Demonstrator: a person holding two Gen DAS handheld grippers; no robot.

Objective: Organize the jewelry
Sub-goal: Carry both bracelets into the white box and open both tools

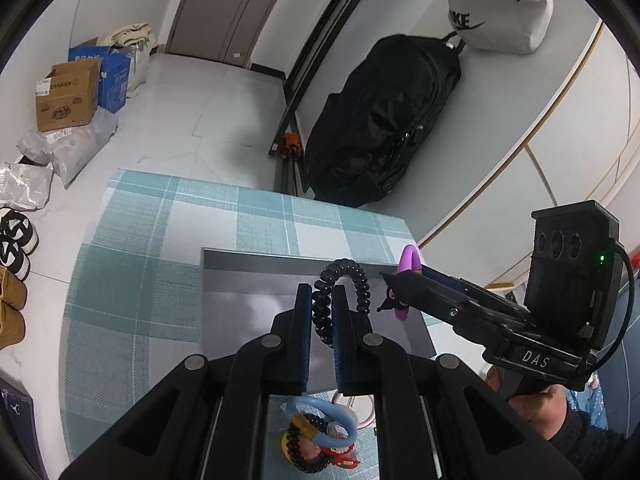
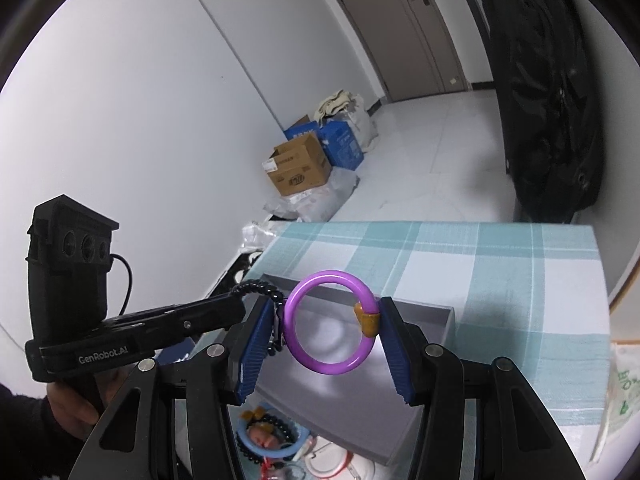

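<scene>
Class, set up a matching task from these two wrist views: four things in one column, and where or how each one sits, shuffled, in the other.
Things
1. black bead bracelet
2. purple ring
3. grey box
4. light blue ring

Places
A. lying on the checked cloth, empty
B. gripped in the left tongs
C. in the pile of jewelry beneath the tongs
D. held between the pads of the right tongs

Pairs: 1-B, 2-D, 3-A, 4-C

Left tongs (image 1: 322, 312) clamped on black beaded bracelet (image 1: 345, 280) above grey tray (image 1: 248, 280), checked cloth (image 1: 152, 248) beneath
</scene>
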